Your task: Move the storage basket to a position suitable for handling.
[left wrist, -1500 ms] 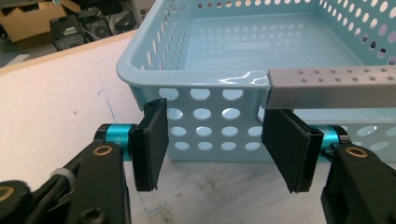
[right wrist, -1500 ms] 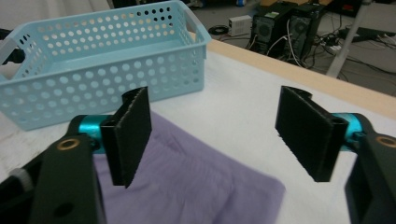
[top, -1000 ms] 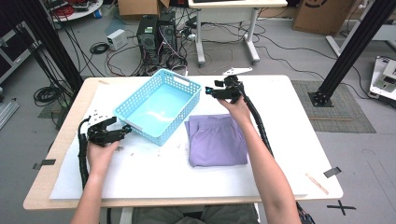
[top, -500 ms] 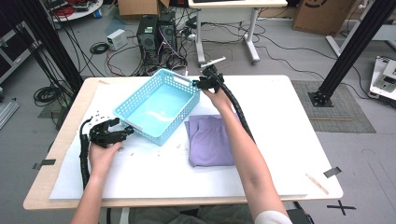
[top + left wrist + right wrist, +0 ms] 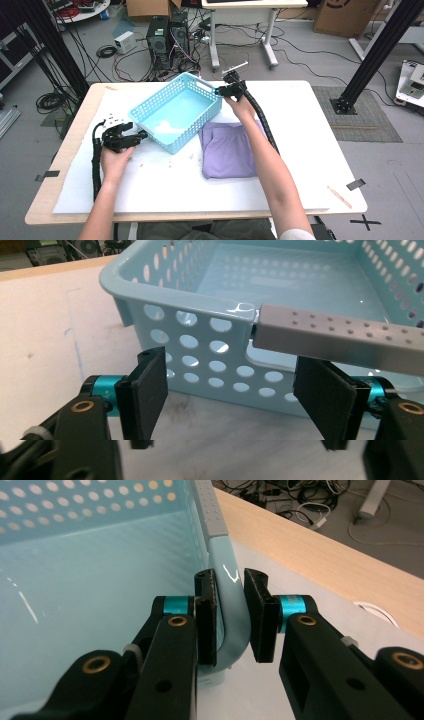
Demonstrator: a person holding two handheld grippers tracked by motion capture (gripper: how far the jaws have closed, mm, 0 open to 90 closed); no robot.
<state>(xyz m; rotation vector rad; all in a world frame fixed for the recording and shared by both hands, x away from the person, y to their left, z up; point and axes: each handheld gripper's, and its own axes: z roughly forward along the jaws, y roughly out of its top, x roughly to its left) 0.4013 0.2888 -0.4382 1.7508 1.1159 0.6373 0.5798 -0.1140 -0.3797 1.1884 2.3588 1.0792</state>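
A light blue perforated basket [image 5: 194,134] stands skewed on the white table cover, with a folded purple cloth [image 5: 227,150] beside it on the right. My right gripper [image 5: 220,91] is at the basket's far right corner. Its jaws have just been closing, and in the right gripper view the pads [image 5: 207,620] press the rim [image 5: 227,580] between them. My left gripper [image 5: 142,135] rests at the near left corner, open. Its jaws have just closed a little and stand apart in front of the wall [image 5: 200,347], below a grey handle strip [image 5: 340,337], touching nothing.
The wooden table edge [image 5: 70,150] runs along the left. Behind the table, computer towers [image 5: 167,30] and loose cables lie on the floor. A black frame post [image 5: 385,45] stands at the far right. Tape marks the table's right front corner [image 5: 355,184].
My right gripper has moved left, from behind the purple cloth to the basket's far right corner, and closed onto its rim. My left hand has kept its place.
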